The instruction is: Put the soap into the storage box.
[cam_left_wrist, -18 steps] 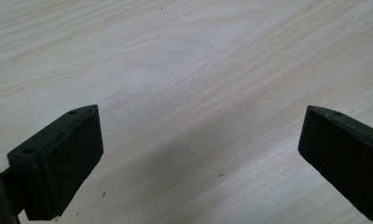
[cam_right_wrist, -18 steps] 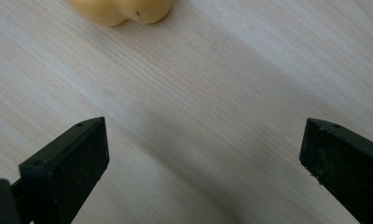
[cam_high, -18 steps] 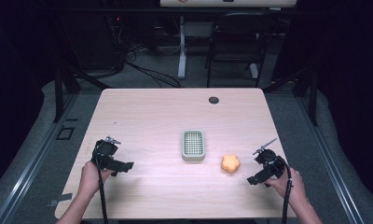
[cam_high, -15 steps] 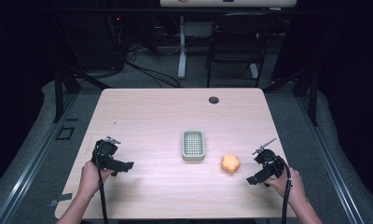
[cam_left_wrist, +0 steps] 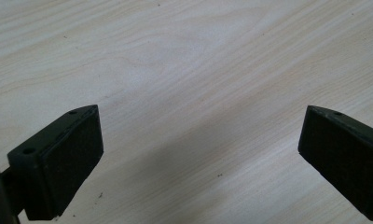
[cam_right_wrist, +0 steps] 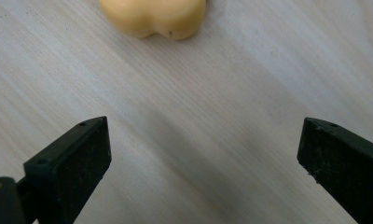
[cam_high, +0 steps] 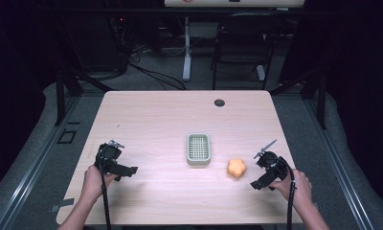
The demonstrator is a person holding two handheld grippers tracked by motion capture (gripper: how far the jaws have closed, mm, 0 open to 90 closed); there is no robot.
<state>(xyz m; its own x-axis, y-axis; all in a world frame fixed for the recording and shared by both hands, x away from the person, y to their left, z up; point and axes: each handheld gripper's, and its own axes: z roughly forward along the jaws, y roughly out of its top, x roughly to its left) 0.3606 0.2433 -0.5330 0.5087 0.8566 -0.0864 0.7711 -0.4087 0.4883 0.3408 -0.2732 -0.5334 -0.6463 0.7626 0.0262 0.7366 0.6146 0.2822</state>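
Observation:
An orange lobed object [cam_high: 236,167], soft-looking, lies on the wooden table [cam_high: 180,120] right of centre; its lower edge appears at the top of the right gripper view as orange lobed object [cam_right_wrist: 154,16]. A pale green rectangular tray [cam_high: 198,149] with a grid insert sits at the table's middle. My right gripper [cam_high: 256,184] is open, low over the table just right of the orange object, apart from it. My left gripper [cam_high: 129,170] is open at the table's left front, over bare wood. Both gripper views show the jaws spread wide with nothing between them.
A small dark round grommet [cam_high: 219,102] sits near the table's far edge. A chair [cam_high: 242,43] and cables stand on the floor beyond the table. Bare wood lies between the grippers and the tray.

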